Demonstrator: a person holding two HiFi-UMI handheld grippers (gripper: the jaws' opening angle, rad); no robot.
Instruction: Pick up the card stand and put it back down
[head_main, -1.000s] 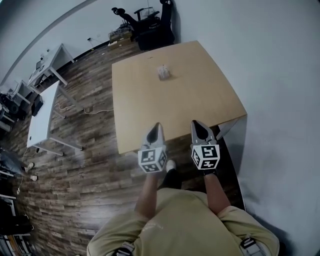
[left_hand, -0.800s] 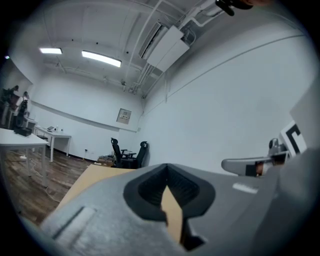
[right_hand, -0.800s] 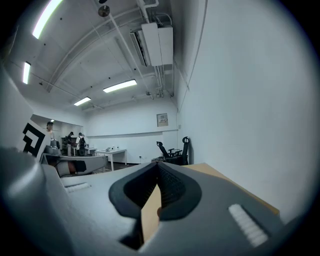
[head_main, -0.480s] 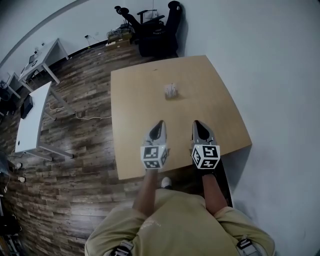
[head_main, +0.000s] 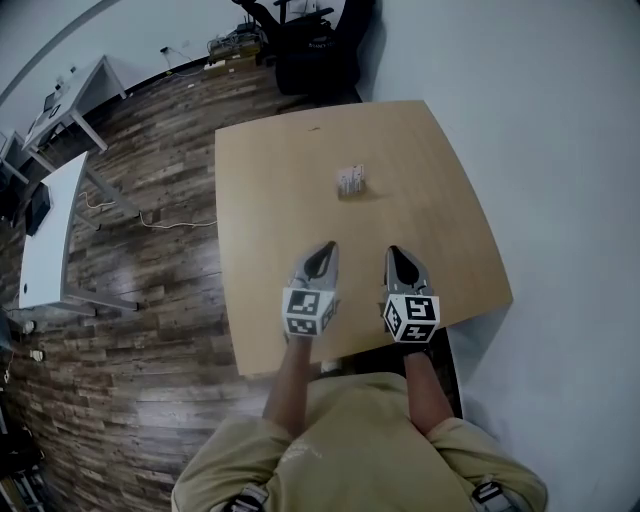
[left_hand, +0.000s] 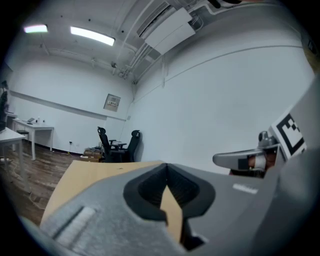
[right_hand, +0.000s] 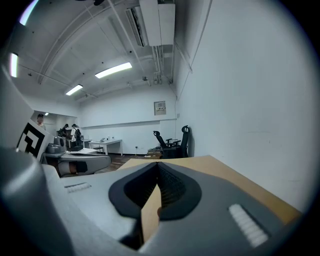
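Observation:
The card stand (head_main: 351, 180) is a small pale block standing on the wooden table (head_main: 270, 200), a little beyond its middle. My left gripper (head_main: 322, 249) and right gripper (head_main: 397, 254) hover side by side over the table's near part, well short of the stand. Both are shut with nothing between the jaws. In the left gripper view the jaws (left_hand: 166, 168) meet at the tip, and the right gripper (left_hand: 241, 159) shows beside them. In the right gripper view the jaws (right_hand: 157, 165) are likewise closed. The stand is hidden behind the jaws in both gripper views.
A white wall (head_main: 560, 150) runs along the table's right side. Black office chairs (head_main: 312, 45) stand beyond the far edge. White desks (head_main: 45, 235) and a cable (head_main: 150, 218) are on the wood floor to the left.
The person has stepped toward the table. Both grippers, first short of its near edge, are now over the tabletop and closer to the card stand. Both jaws stayed shut.

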